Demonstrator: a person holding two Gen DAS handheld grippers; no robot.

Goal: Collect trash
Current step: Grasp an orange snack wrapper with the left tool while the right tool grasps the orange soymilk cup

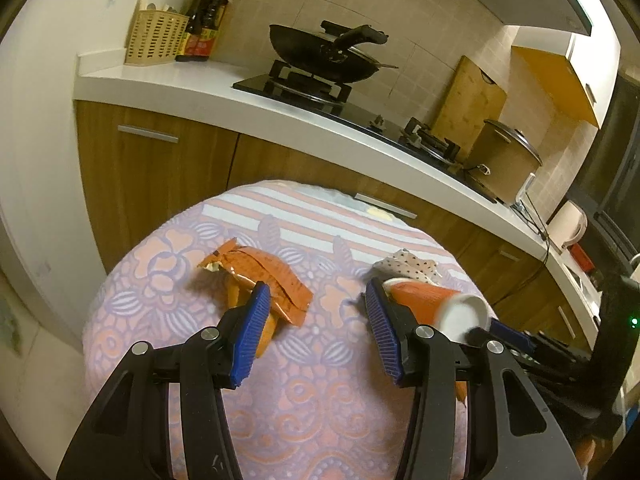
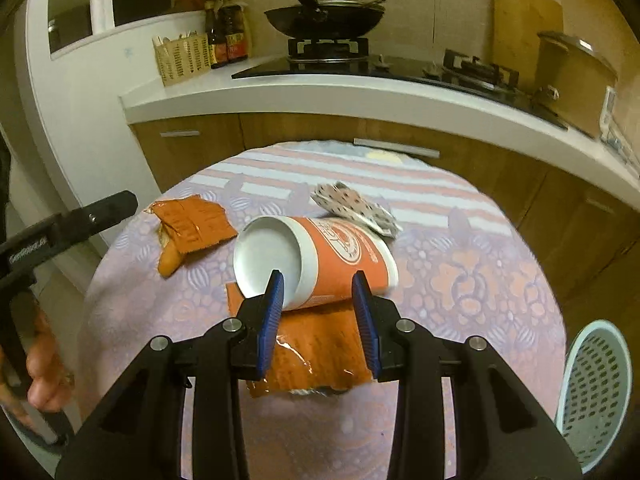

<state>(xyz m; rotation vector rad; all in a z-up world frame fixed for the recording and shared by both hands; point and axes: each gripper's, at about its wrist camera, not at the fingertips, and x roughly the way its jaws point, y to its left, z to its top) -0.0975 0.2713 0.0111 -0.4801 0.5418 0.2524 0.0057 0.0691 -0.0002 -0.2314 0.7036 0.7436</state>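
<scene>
Standing at a round table [image 2: 500,280] with a purple-and-pink floral cloth, a person works two hand-held grippers over scattered trash. Right gripper [image 2: 318,300] has its blue pads around the rim end of an orange-and-white paper cup [image 2: 320,256] lying on its side, mouth toward the camera; one pad sits inside the mouth, the other against the outer wall, so it looks clenched on the cup wall. Under the cup lies a flattened orange foil wrapper [image 2: 316,352]. Left gripper [image 1: 316,320] hangs with jaws parted, nothing between the pads; its left finger [image 1: 250,332] overlaps a torn orange wrapper [image 1: 260,272] from this angle, contact unclear. A crumpled white dotted wrapper [image 2: 356,208] sits just beyond the cup. Pale blue perforated basket [image 2: 596,392] stands off the table's right edge, lower down. A bare hand [image 2: 44,376] grips the left tool's handle at the frame's left. Behind: white kitchen counter [image 2: 320,92], black wok [image 2: 324,16] on the stove.
</scene>
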